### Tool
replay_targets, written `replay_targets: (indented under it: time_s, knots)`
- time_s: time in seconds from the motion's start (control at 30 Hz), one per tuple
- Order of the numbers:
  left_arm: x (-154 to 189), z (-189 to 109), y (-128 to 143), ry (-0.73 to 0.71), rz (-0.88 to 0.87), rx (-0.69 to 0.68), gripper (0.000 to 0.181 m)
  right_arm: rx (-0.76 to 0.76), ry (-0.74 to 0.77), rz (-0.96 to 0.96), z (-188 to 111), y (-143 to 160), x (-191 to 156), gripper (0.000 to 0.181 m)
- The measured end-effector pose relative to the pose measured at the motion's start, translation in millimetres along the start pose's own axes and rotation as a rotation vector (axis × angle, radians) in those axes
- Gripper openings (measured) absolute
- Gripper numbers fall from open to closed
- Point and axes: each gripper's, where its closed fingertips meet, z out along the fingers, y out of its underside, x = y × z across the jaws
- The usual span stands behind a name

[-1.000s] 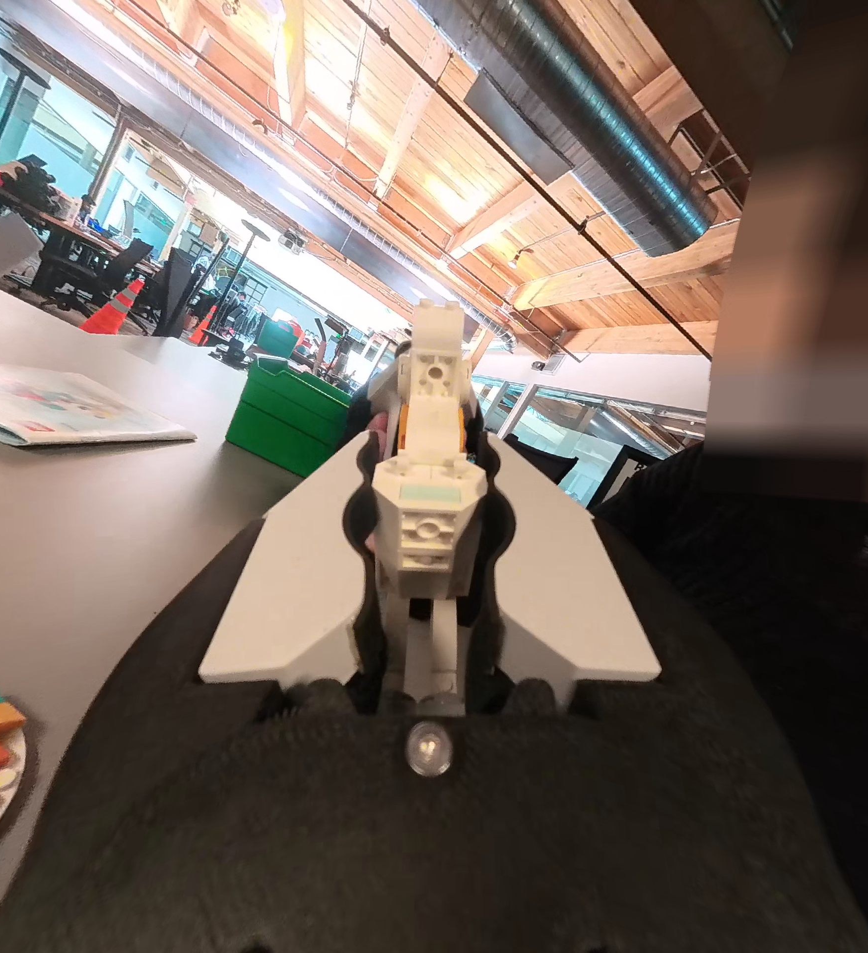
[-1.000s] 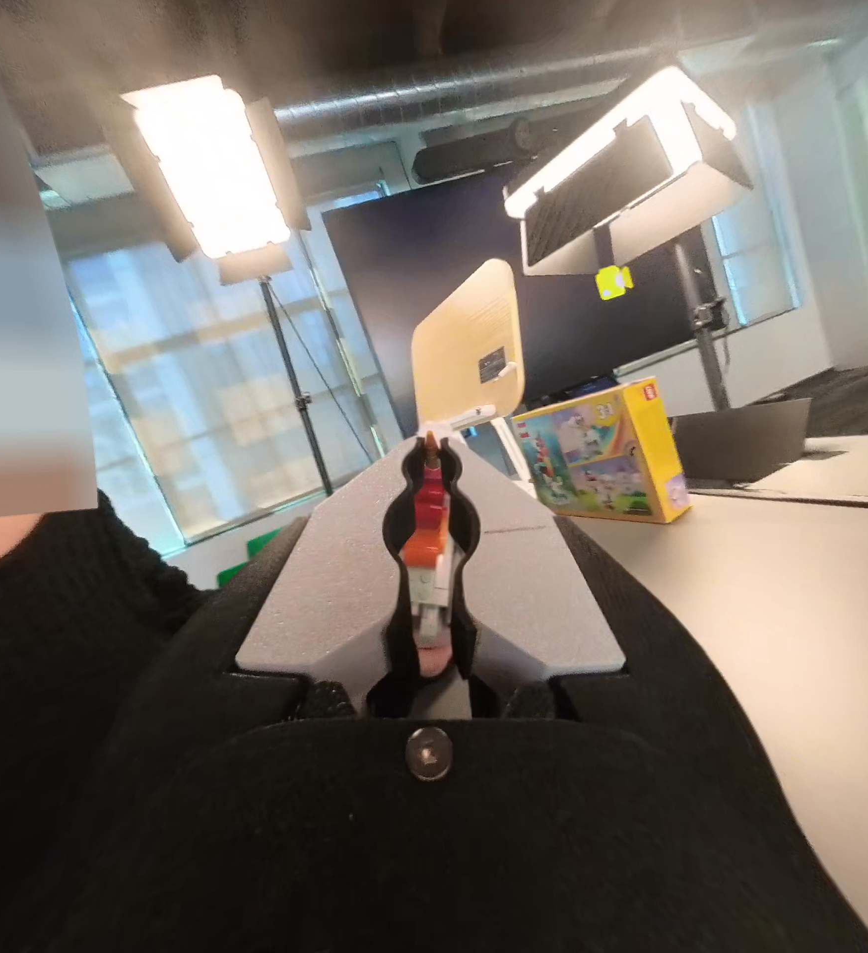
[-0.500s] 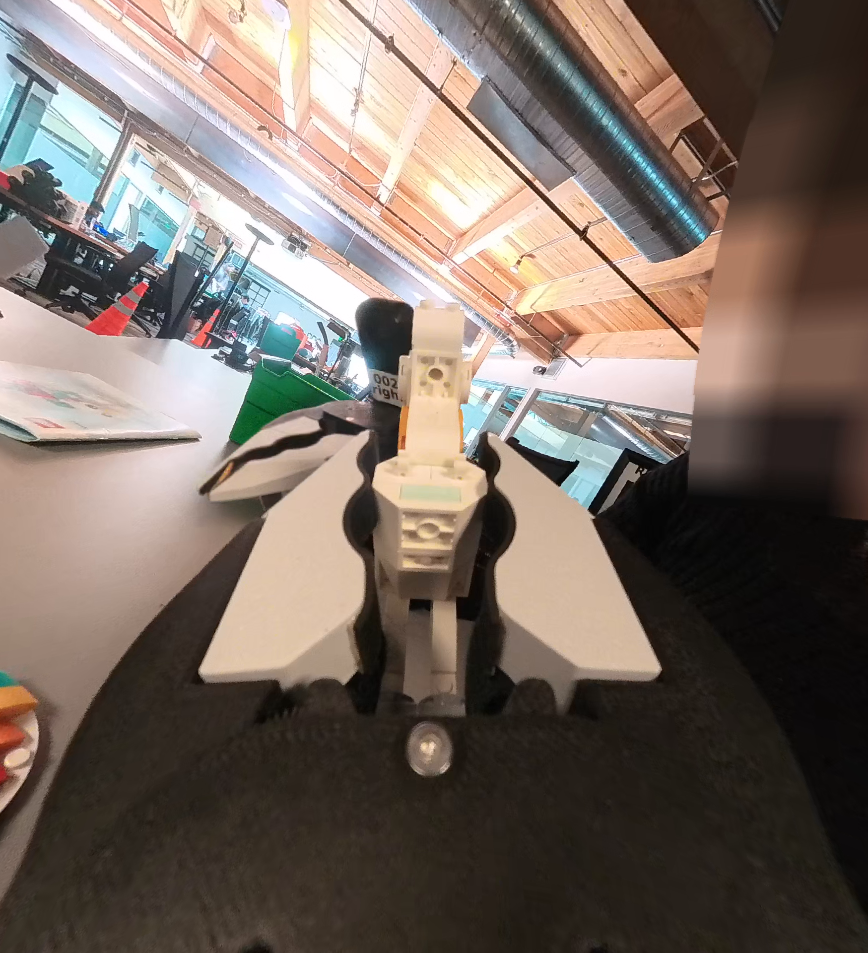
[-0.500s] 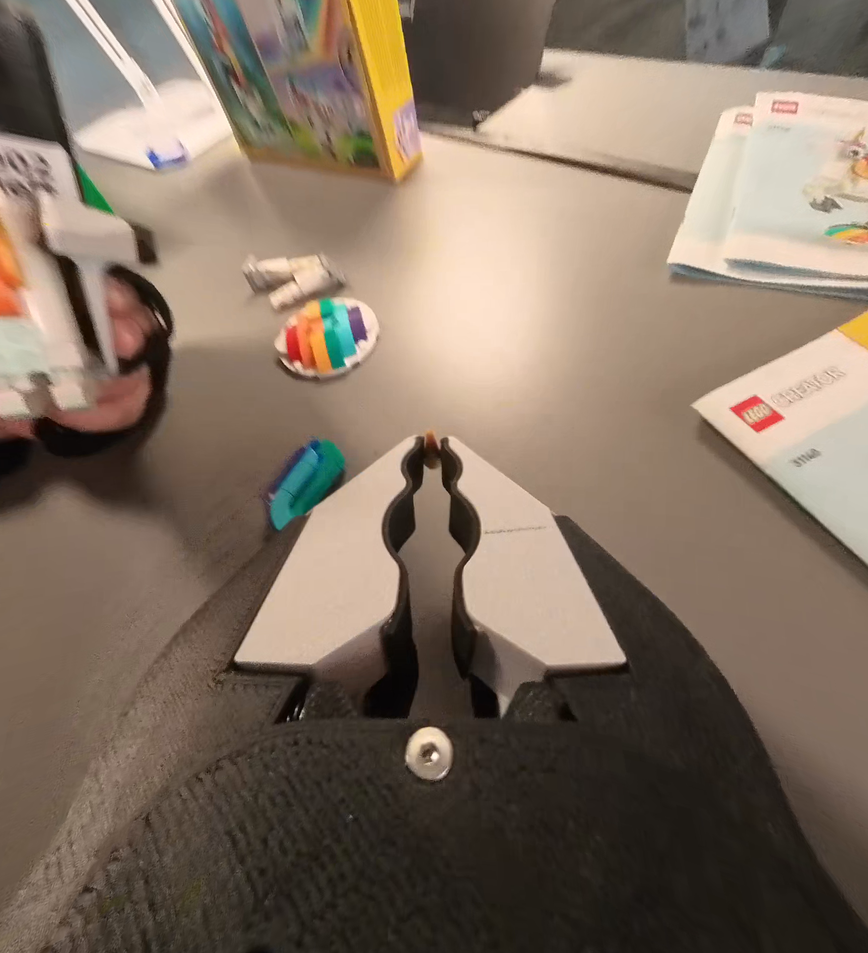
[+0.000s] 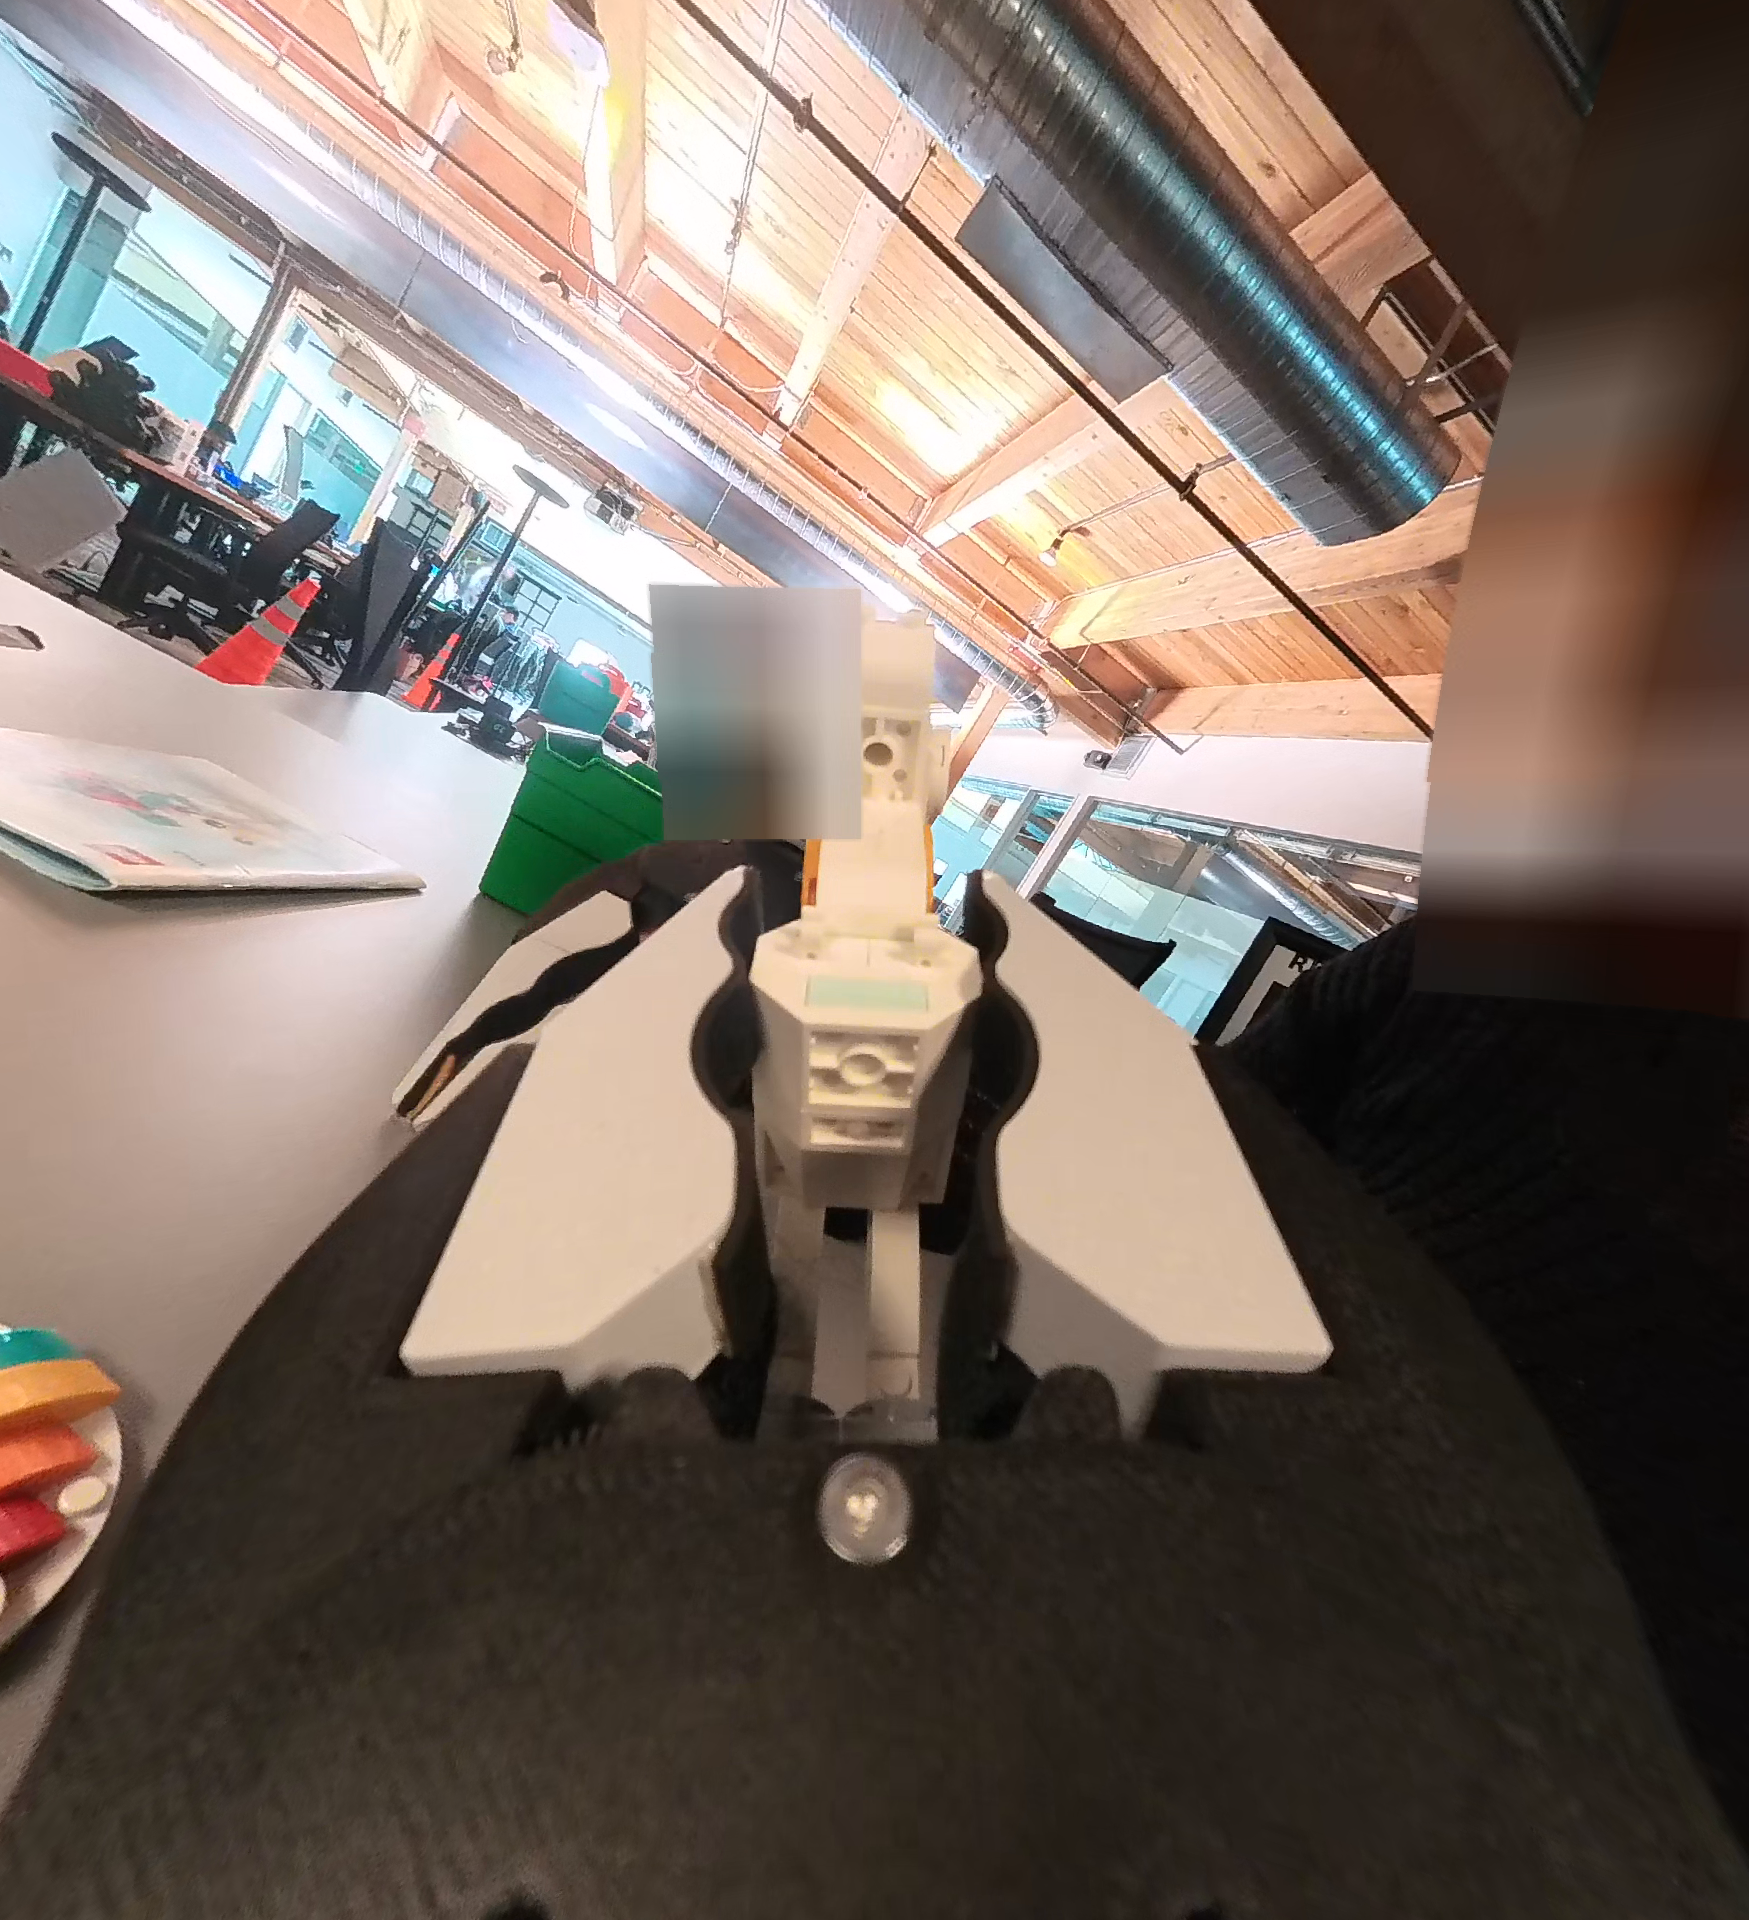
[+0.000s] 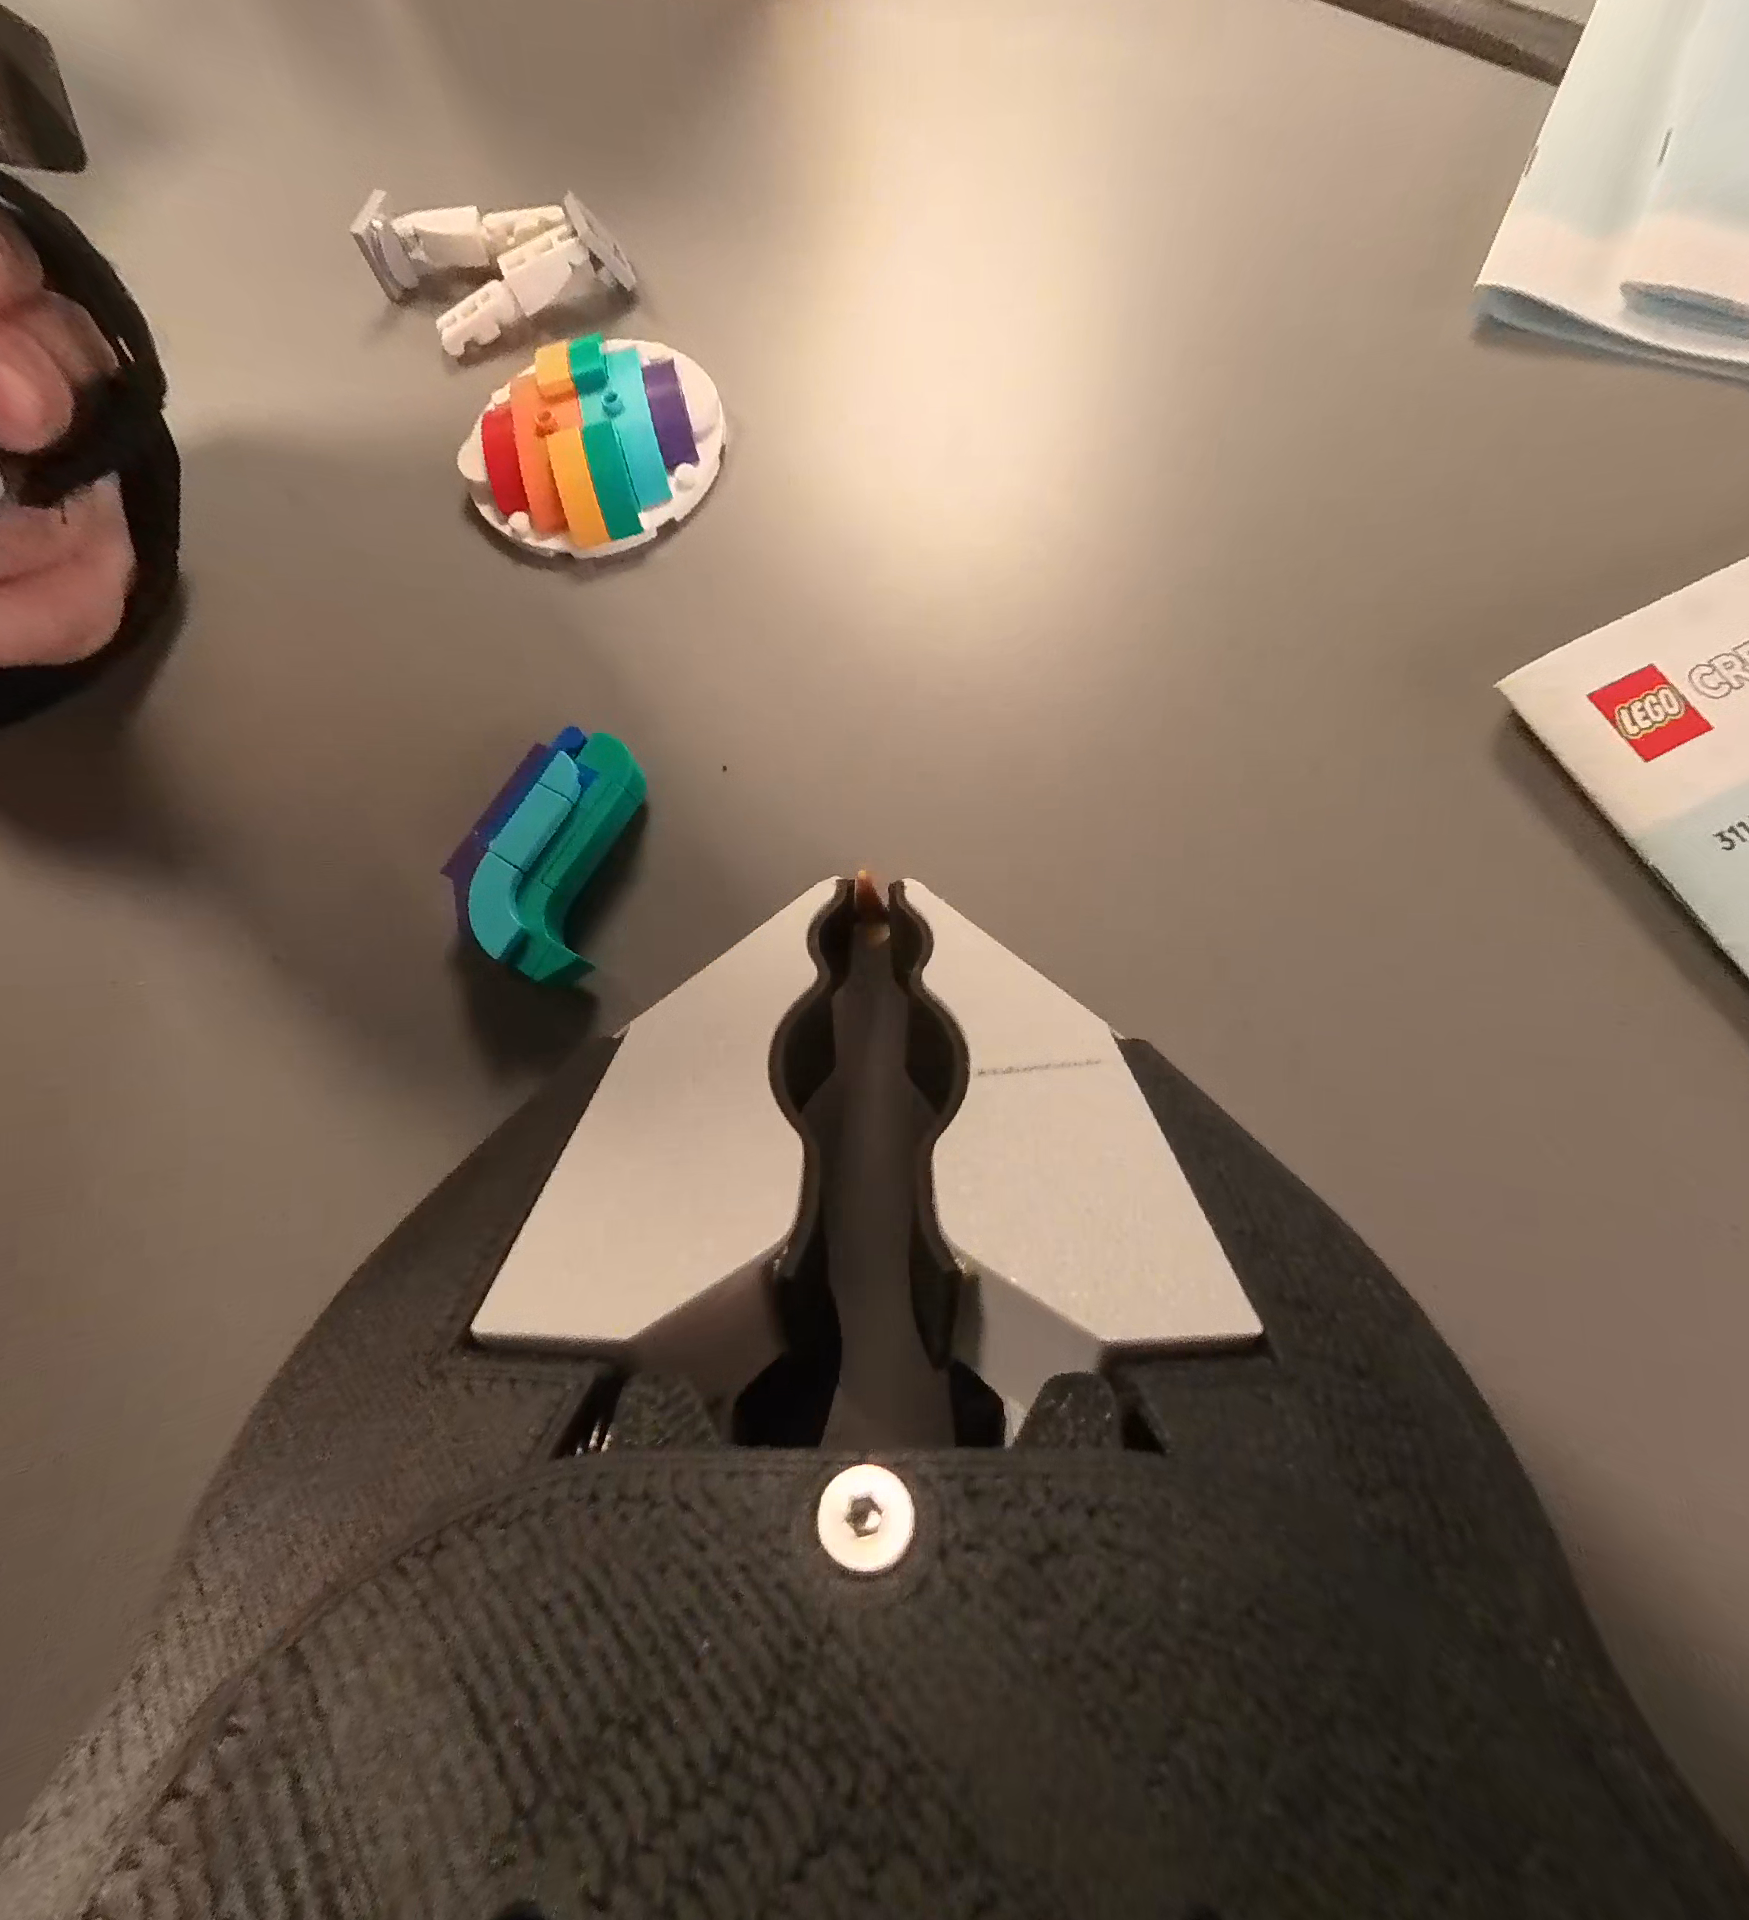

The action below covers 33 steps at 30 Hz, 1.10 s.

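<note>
Hand-held gripper, left (image 5: 865, 894): jaws partway closed, clamped on both sides of white brick model (image 5: 865, 1070). Model upright btwn fingers, neck poking past the tips, leg running back toward the gripper base. Lifted clear of the surface (image 6: 1057, 520), tilted up toward the ceiling.

Hand-held gripper, right (image 6: 865, 883): jaws nearly closed, only a slit at the tips. Tiny orange-tan bit (image 6: 867, 909) pinched there, as far as can be told; too small to identify. Pointed down over the surface, near its middle, not touching it.

Nearest to right tips: teal-blue-purple curved brick clump (image 6: 548, 862), just left and fwd. Farther on: rainbow disc (image 6: 595, 447), then white-grey brick bits (image 6: 496, 255) toward the far edge. Booklets (image 6: 1732, 727) along the right edge. Person's hand (image 6: 8, 447) w/ the left tool at the left edge.

Handling, as a judgement:
- Squeeze the model evenly on its flat flanks; studs and joints likely to pop under a twist.
- Go easy on the tiny bit: tip-only grip, little contact area, prob. slips if jolted.
- Steer wide of the curved clump; light and loose, easily knocked.
</note>
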Motion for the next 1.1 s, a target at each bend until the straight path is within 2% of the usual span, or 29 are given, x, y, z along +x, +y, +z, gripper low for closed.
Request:
replay_targets:
  time_s: [0.17,0.67,0.93,1.0,1.1]
  knots:
    - [0.0,-0.4,0.0,-0.001,0.002,-0.001,0.038,-0.001,0.001,-0.007,0.5,-0.3,-1.1,0.006]
    - [-1.3,-1.5,-2.2,-0.003,-0.008,0.012,0.038,0.009,-0.008,-0.034,1.8,-2.5,-4.7,0.039]
    - [-0.1,-8.1,-19.0,0.001,0.003,0.099,0.038,0.044,0.012,-0.069,-3.2,-9.5,-2.5,0.045]
    - [-0.9,-11.5,-25.9,-0.013,0.013,0.135,0.038,0.097,0.027,-0.080,-6.9,-18.3,-1.0,0.051]
    - [-5.7,-22.0,-42.4,-0.035,0.001,0.238,0.038,0.311,0.055,-0.132,-22.9,-50.7,-4.4,0.061]
